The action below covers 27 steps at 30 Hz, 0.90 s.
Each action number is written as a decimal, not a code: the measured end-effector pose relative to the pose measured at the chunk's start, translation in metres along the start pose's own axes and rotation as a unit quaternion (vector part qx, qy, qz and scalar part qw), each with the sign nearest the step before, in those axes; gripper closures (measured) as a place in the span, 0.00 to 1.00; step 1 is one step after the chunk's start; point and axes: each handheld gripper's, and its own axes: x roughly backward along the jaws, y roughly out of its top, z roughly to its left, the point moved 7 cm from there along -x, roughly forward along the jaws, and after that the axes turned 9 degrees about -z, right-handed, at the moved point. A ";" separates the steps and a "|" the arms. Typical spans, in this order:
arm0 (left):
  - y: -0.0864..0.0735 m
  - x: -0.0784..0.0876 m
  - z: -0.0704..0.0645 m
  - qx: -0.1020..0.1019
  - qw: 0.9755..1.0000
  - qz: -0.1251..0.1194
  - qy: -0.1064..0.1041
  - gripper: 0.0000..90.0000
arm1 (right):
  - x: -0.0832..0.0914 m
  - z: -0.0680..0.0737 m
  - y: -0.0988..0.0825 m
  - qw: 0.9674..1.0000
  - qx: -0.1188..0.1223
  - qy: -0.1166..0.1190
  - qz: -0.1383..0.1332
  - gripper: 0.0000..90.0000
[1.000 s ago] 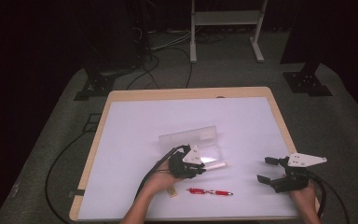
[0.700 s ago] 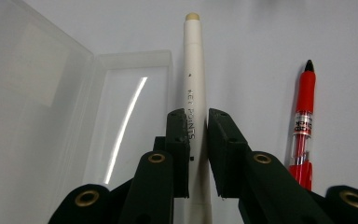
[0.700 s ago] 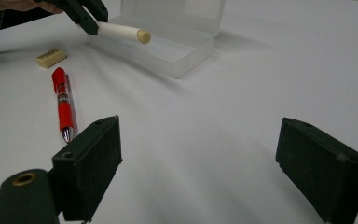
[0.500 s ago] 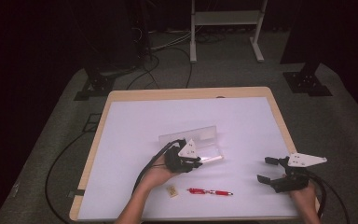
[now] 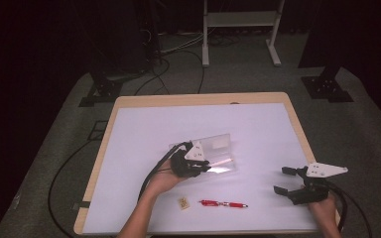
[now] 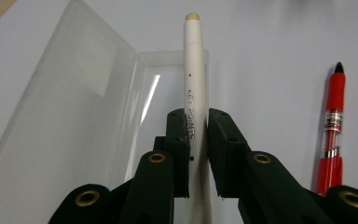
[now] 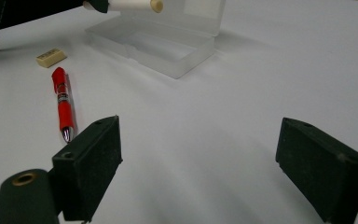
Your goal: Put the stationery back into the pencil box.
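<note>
My left gripper point(image 5: 204, 166) point(image 6: 196, 117) is shut on a white pen point(image 6: 195, 79) point(image 5: 222, 162) with a tan end and holds it lengthwise above an open clear plastic case point(image 5: 217, 147) point(image 6: 74, 88). The pen's tan tip point(image 7: 154, 5) hangs over the case point(image 7: 168, 44) in the right gripper view. A red pen point(image 5: 223, 204) point(image 6: 333, 121) point(image 7: 63, 100) lies flat on the white table near the front edge. Well to the right, my right gripper point(image 5: 288, 180) point(image 7: 200, 149) stands open wide with nothing between its jaws.
A small tan eraser point(image 5: 183, 203) point(image 7: 51, 57) lies left of the red pen. The white mat point(image 5: 178, 124) covers a wood-edged table point(image 5: 198, 98). Cables trail off the left side onto the grey floor, and a white stand point(image 5: 238, 20) is beyond the table.
My left gripper has carried the white pen a little up and away from the person, over the open case. The right gripper has stayed where it was.
</note>
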 end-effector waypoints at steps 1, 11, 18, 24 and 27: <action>0.000 0.000 0.002 0.003 1.000 -0.002 0.002 0.88 | 0.000 0.000 0.000 1.000 0.000 0.000 0.000 0.15; -0.005 -0.004 0.012 0.011 1.000 0.004 0.011 0.88 | 0.000 0.000 0.000 1.000 0.000 0.000 0.000 0.15; -0.011 -0.010 0.018 0.019 1.000 0.010 0.014 0.88 | 0.000 0.000 0.000 1.000 0.000 0.000 -0.001 0.15; -0.012 -0.013 0.019 0.017 1.000 0.015 0.015 0.88 | 0.000 0.000 0.000 1.000 0.000 0.001 -0.001 0.15; -0.013 -0.015 0.021 0.019 1.000 0.015 0.017 0.88 | 0.000 0.000 0.000 1.000 0.000 0.001 -0.002 0.15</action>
